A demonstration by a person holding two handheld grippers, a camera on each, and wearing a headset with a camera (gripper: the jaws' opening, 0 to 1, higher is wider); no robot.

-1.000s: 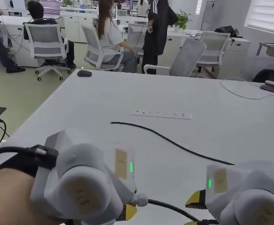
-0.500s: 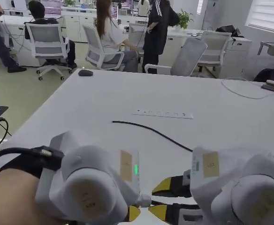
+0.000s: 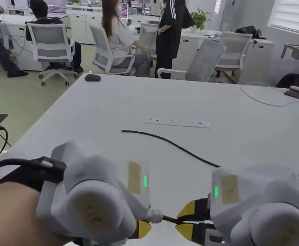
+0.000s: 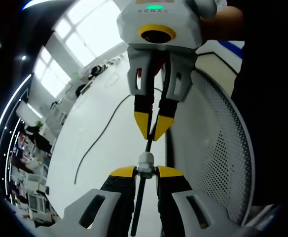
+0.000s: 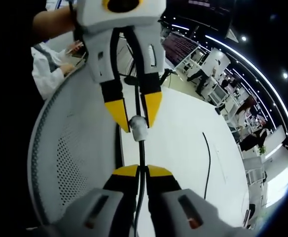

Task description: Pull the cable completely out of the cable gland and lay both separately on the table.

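Note:
My left gripper [image 3: 148,223] is shut on the small white cable gland [image 3: 154,216], low over the table's near edge. A black cable [image 3: 172,144] leaves the gland and trails off across the white table [image 3: 113,102]. My right gripper [image 3: 186,220] faces the left one and is shut on the cable just beside the gland. In the left gripper view the gland [image 4: 145,162] sits between my yellow-tipped jaws, with the right gripper [image 4: 154,127] pinching the cable [image 4: 92,143] above it. In the right gripper view the cable [image 5: 141,158] runs up from my jaws to the gland [image 5: 138,125].
A white power strip [image 3: 176,123] lies mid-table beyond the cable. A dark mouse [image 3: 92,78] sits at the far left edge, and a thin white wire [image 3: 264,100] at the far right. Office chairs and people stand behind. A mesh chair back [image 4: 213,143] is below the grippers.
My right gripper has moved left toward the gland and closed on the cable beside it. The left gripper has kept its hold on the gland.

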